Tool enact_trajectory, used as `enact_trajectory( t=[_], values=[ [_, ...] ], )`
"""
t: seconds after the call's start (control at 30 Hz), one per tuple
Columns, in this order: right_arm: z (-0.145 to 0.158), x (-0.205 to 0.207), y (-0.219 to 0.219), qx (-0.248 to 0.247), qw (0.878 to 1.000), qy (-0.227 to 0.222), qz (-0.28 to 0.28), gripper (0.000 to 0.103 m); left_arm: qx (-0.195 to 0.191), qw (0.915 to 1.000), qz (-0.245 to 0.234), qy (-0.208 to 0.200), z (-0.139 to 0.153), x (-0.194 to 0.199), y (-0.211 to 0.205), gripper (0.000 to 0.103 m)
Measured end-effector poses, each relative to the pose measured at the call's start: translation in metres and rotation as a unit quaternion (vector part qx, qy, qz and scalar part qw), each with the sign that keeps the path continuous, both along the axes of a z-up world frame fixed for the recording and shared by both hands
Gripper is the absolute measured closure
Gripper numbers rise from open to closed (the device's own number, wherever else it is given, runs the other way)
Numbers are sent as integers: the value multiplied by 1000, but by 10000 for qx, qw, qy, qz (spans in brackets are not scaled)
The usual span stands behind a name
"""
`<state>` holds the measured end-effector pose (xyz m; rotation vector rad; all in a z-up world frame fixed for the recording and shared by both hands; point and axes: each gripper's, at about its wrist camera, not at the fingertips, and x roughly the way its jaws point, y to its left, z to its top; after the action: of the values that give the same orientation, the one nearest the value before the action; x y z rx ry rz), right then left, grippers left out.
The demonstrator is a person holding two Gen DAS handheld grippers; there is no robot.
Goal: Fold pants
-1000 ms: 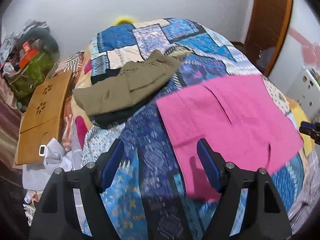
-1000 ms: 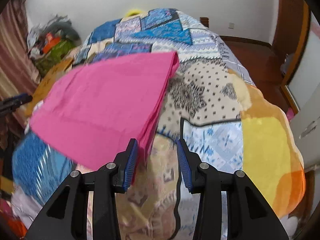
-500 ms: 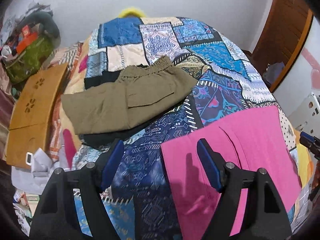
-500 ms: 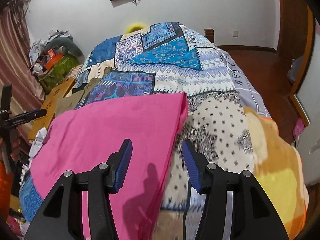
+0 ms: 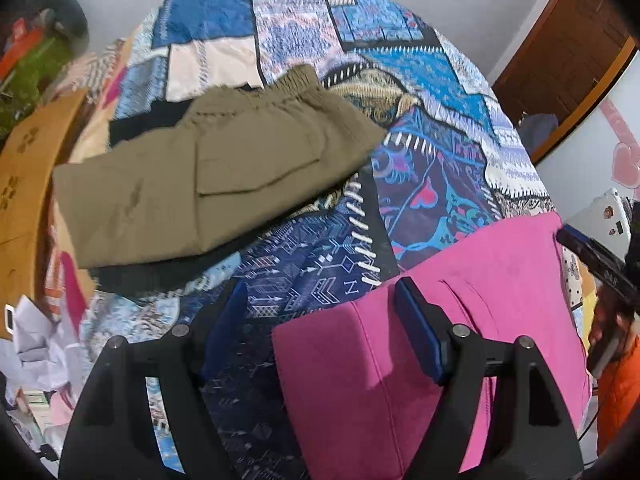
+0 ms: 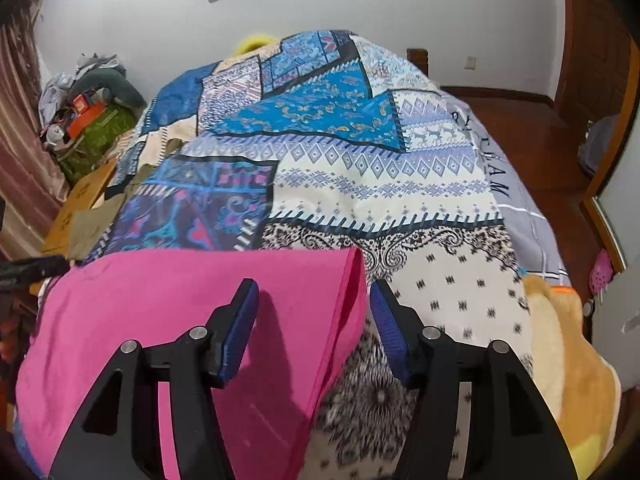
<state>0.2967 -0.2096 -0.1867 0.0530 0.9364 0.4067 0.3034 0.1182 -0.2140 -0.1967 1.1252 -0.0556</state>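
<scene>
Folded bright pink fabric pants (image 5: 460, 320) lie flat on patchwork blue quilt (image 6: 360, 184), near its front edge. Left gripper (image 5: 320, 316) and right gripper (image 6: 314, 312): fingers spread, straddling opposite pants edges, gripping nothing.

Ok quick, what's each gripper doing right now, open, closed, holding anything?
Left gripper: open, holding nothing, over the left corner of the pink pants.
Right gripper: open, holding nothing, over their right edge.

Pink pants (image 5: 460, 340) nearer both cameras, olive pants (image 5: 208, 176) larger (left view), jaws now straddling pink edges
</scene>
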Motion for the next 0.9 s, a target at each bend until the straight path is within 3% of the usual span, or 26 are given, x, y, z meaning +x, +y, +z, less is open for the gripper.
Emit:
enact_trajectory(
  t=[0.23, 0.3, 0.5, 0.77, 0.9],
  values=[
    [-26, 21, 5, 182, 9984, 505, 191, 51, -74, 9998, -153, 108, -13, -2, 3, 22],
    [-32, 20, 6, 176, 9981, 534, 250, 66, -7, 9998, -210, 35, -12, -7, 3, 22],
    [-37, 18, 11, 59, 9985, 454, 289, 88, 440, 9984, -269, -227, -9, -20, 0, 22],
    [-39, 22, 22, -572, 9973, 404, 229, 89, 882, 9953, -91, -391, -7, -31, -5, 22],
    [-20, 15, 18, -705, 9970, 283, 155, 89, 1398, 9893, -156, -399, 0, -40, -5, 22]
  ],
)
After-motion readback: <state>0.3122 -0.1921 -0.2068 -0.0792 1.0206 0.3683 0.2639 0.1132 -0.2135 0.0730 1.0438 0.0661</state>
